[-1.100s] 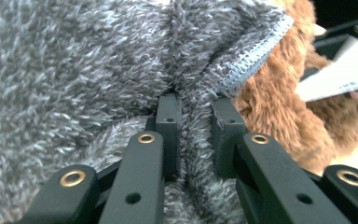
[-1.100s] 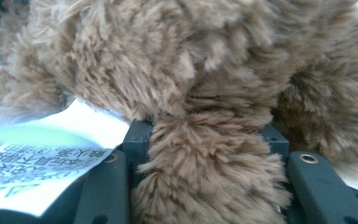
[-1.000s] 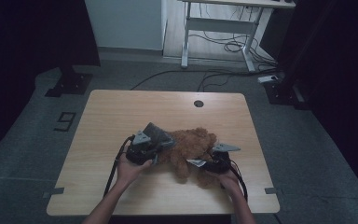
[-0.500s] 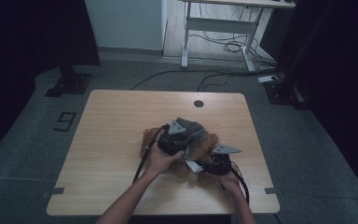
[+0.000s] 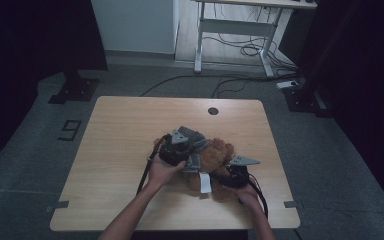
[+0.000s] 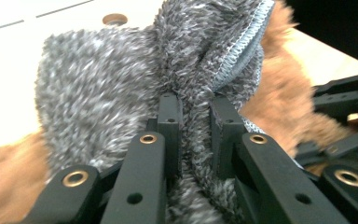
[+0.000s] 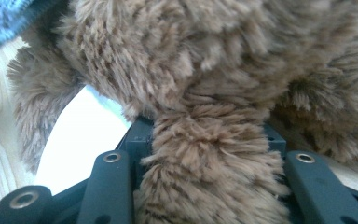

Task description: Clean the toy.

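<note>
A brown teddy bear (image 5: 221, 154) lies on the wooden table (image 5: 120, 130), right of centre. My left gripper (image 5: 190, 149) is shut on a fold of grey fuzzy cloth (image 5: 191, 136) and holds it over the bear's left side. In the left gripper view the cloth (image 6: 107, 84) is pinched between the pads of the left gripper (image 6: 196, 105), with brown fur (image 6: 279, 93) behind. My right gripper (image 5: 224, 177) is at the bear's near side, shut on one plush limb (image 7: 209, 154) that fills the gap of the right gripper (image 7: 209, 133). A white tag (image 5: 205, 183) hangs from the bear.
A round cable hole (image 5: 212, 110) sits near the table's far edge. The cables of both grippers trail toward the near edge. A desk frame (image 5: 230, 30) and floor cables stand beyond the table. Bare wood stretches across the table's left half.
My left hand has carried the grey cloth rightward, from the bear's left side to over the bear. The right gripper has stayed put on the limb.
</note>
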`<state>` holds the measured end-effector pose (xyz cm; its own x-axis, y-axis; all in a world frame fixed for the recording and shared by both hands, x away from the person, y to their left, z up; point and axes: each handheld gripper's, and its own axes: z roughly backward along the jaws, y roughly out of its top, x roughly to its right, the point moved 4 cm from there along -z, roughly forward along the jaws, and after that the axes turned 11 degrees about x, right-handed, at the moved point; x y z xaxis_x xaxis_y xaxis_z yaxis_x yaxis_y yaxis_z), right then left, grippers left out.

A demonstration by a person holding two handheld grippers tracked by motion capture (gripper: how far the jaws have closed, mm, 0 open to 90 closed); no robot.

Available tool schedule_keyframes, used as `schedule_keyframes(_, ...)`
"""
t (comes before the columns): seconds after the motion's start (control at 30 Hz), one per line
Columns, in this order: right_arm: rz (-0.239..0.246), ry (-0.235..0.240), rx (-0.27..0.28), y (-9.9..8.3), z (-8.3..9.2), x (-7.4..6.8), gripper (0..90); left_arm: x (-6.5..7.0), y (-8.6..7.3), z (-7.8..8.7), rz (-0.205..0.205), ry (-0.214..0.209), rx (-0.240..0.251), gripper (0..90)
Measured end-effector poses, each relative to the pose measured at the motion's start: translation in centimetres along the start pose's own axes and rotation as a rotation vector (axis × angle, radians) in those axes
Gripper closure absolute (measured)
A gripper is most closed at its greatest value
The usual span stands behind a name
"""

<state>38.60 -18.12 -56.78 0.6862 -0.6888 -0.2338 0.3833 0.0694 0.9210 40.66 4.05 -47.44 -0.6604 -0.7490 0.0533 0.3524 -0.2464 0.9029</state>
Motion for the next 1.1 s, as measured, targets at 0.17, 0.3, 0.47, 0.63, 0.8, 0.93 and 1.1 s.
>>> schedule_keyframes(0.17, 0.001, 0.01, 0.004, 0.0, 0.0, -0.1, 53.9, -1.8, -0.8, 1.9, 0.017, 0.02, 0.01, 76.8)
schedule_keyframes(0.3, -0.004, 0.011, 0.004, -0.1, 0.0, -0.1, 53.9, -3.0, -1.2, 3.2, 0.038, 0.042, 0.028, 76.8)
schedule_keyframes(0.47, -0.008, 0.015, 0.005, -0.1, 0.0, 0.0, 53.9, -4.7, -1.9, 4.5, 0.075, 0.067, 0.047, 76.6)
schedule_keyframes(0.63, -0.013, 0.019, 0.006, -0.1, 0.0, 0.0, 53.9, -6.6, -3.0, 5.3, 0.089, 0.124, 0.037, 76.4)
schedule_keyframes(0.8, -0.023, 0.017, 0.007, -0.2, 0.0, 0.2, 53.9, -8.7, -5.4, 5.2, 0.167, 0.145, -0.002, 77.0)
schedule_keyframes(0.93, -0.026, 0.007, 0.002, -0.2, 0.0, 0.3, 54.0, -9.3, -7.0, 4.9, 0.173, 0.145, -0.037, 77.1)
schedule_keyframes(1.1, -0.033, 0.006, -0.001, -0.2, 0.0, 0.4, 54.1, -8.7, -4.4, 6.3, 0.147, 0.134, 0.024, 77.2)
